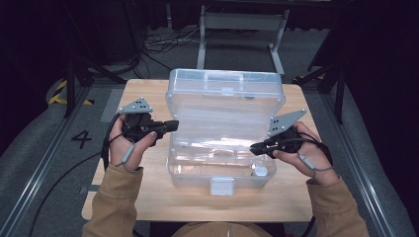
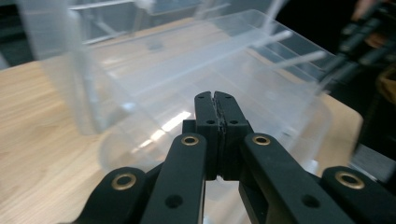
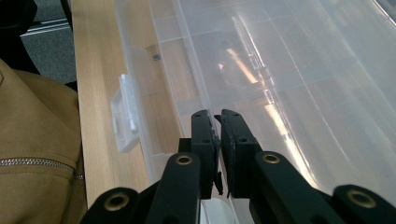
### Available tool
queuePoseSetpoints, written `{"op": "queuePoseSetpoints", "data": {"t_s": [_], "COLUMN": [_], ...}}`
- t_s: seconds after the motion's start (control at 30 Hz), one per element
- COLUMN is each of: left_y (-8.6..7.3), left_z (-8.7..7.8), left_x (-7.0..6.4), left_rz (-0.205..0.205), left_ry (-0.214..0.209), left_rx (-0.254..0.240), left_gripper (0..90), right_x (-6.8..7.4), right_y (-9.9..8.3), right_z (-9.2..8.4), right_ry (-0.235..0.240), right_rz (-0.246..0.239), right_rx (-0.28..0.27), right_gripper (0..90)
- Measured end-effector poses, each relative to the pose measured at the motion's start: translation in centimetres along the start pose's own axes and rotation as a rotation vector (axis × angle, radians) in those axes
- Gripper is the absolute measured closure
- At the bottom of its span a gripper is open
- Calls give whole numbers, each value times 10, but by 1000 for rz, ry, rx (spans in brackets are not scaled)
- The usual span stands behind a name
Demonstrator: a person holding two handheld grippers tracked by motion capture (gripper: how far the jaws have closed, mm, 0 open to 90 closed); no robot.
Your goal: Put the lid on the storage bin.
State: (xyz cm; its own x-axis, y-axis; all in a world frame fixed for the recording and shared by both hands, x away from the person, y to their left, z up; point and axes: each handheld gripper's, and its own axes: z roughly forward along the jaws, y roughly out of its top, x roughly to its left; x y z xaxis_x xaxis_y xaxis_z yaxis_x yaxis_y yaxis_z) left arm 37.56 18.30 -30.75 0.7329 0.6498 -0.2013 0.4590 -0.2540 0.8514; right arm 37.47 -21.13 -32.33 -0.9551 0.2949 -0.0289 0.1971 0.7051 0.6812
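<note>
Box: your clear plastic box (image 1: pixel 221 163) sits in the middle of the counter (image 1: pixel 148 197), its front wall near the counter's near edge, lid (image 1: pixel 225 106) standing up open toward the far edge.
Latch: the white latch (image 1: pixel 222 186) hangs on the front wall, unfastened.
Left hand-held gripper: your left hand-held gripper (image 1: pixel 170 125) hangs at the box's left side, tips at the lid's left edge; in the left gripper view (image 2: pixel 215 100) the jaws are pressed together with nothing between them.
Right hand-held gripper: your right hand-held gripper (image 1: pixel 257 147) sits at the box's right rim; in the right gripper view (image 3: pixel 217 121) the jaws are all but closed, a thin slit left, holding nothing.
Contents: 1 small white piece (image 1: pixel 260 172) lies in the front right corner of the box; the other compartments look bare.
Step in hand: judging by the poses, you are between grips, with both tips at the open box and no hold on it.
Next move: if you mean to close it, part 1 pair of jaws first or push the lid down with closed tips, and steady the base with the other.
Hard to make out: what the white piece is; whether either tip touches the plastic; the dividers blur through the glare.
</note>
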Motion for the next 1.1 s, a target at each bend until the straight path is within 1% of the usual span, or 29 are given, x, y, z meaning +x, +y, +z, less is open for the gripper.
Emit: {"op": "queuePoseSetpoints", "data": {"t_s": [0.03, 0.07, 0.1, 0.17, 0.2, 0.23, 0.37, 0.53, 0.57, 0.67, 0.8, 1.0, 1.07, 1.1], "left_y": [0, 1, 1, 2, 3, 3, 5, 5, 5, 5, 5, 5, 5, 5], "left_z": [1, 2, 2, 5, 6, 7, 9, 9, 9, 8, 6, 5, 5, 5], "left_x": [2, 5, 5, 7, 8, 8, 8, 11, 11, 12, 12, 11, 12, 12], "left_rz": [-8, -19, -19, -27, -32, -31, -26, -36, -34, -35, -42, -40, -40, -40], "left_ry": [2, 17, 17, 32, 30, 32, 69, 82, 93, 108, 103, 99, 96, 93], "left_rx": [-4, -15, -15, -15, -17, -19, -18, -25, -25, -26, -22, -20, -19, -17], "left_gripper": [892, 892, 893, 893, 893, 893, 894, 896, 897, 898, 899, 899, 899, 899], "right_x": [0, 1, 1, 1, 1, 2, 3, 6, 7, 7, 8, 8, 8, 8], "right_y": [0, 0, 0, -1, -1, -1, -2, -4, -4, -4, -5, -6, -6, -6], "right_z": [0, 0, 0, 0, 0, 1, 1, 1, 1, 2, 3, 2, 1, -1], "right_ry": [0, -2, -2, -1, -3, -2, -3, -8, -7, 1, 10, 5, 1, 1], "right_rz": [2, 0, 0, -2, -4, -4, -5, -16, -12, -14, -13, -13, -16, -15], "right_rx": [0, -1, -1, -1, -2, -1, 0, 6, 10, 12, 17, 9, -7, -23], "right_gripper": [845, 845, 845, 844, 844, 844, 843, 842, 842, 842, 842, 829, 821, 825]}}
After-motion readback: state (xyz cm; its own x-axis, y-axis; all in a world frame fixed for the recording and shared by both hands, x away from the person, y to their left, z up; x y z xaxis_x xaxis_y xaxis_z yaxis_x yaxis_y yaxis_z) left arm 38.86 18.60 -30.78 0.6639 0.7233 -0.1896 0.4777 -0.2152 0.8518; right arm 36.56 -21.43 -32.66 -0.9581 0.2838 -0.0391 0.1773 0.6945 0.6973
